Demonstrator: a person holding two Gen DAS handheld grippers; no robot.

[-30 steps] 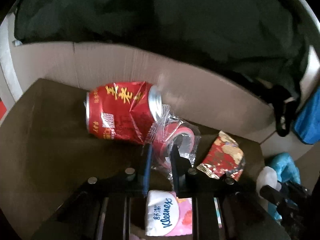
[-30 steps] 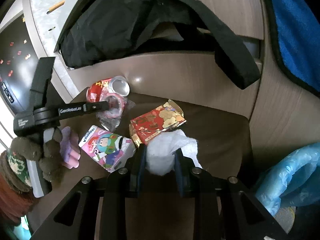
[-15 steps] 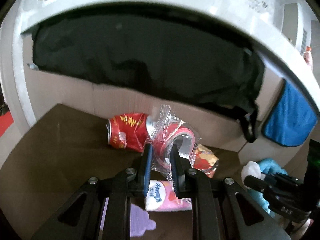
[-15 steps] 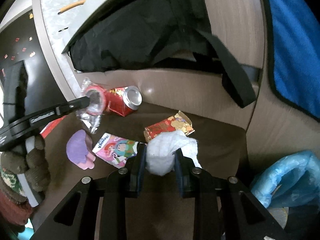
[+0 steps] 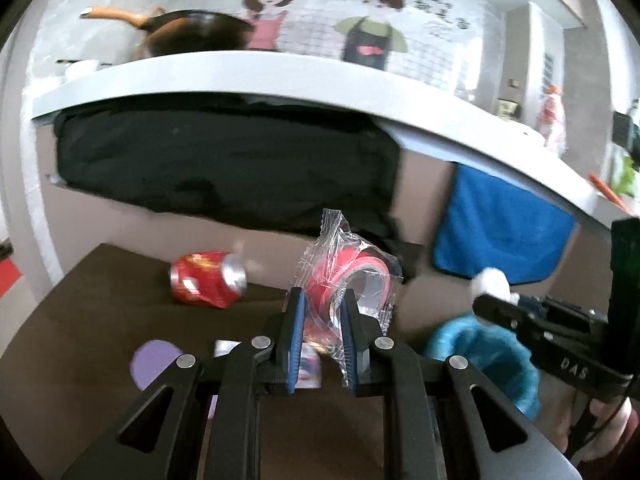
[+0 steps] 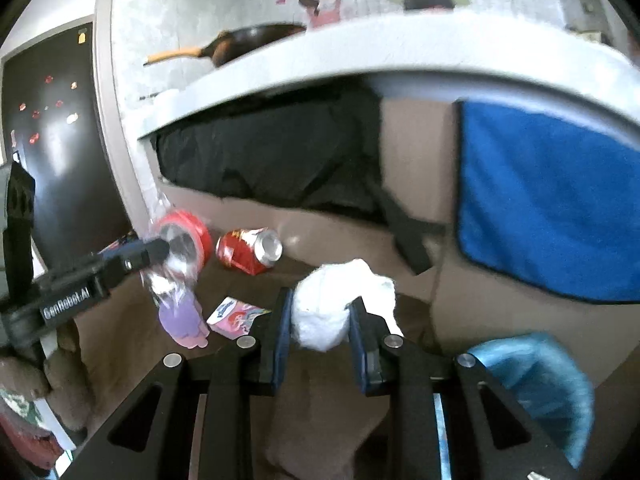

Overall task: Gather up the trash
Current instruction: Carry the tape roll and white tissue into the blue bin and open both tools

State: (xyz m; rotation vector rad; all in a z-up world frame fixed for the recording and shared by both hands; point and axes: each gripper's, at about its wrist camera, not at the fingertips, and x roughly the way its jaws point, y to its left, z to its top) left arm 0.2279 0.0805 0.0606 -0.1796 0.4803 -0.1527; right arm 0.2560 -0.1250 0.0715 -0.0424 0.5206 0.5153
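Observation:
My left gripper [image 5: 320, 312] is shut on a red tape roll in a clear plastic wrapper [image 5: 348, 276] and holds it well above the brown seat [image 5: 88, 304]; it also shows in the right wrist view [image 6: 180, 248]. My right gripper [image 6: 320, 320] is shut on a crumpled white tissue [image 6: 340, 300], lifted off the seat. A dented red can [image 5: 208, 284] lies on its side at the back of the seat, also in the right wrist view [image 6: 250, 250]. A bin with a blue bag [image 5: 484, 356] sits at the lower right [image 6: 536, 384].
A pink tissue pack [image 6: 236, 316] and a purple flower-shaped piece [image 6: 182, 320] lie on the seat. A black bag [image 5: 224, 168] and a blue cloth [image 5: 500, 236] hang under a grey counter [image 5: 280, 76]. A pan [image 6: 248, 44] rests on the counter.
Both grippers have risen away from the seat with their loads. The views now look over the counter, and the can and packets appear smaller and lower.

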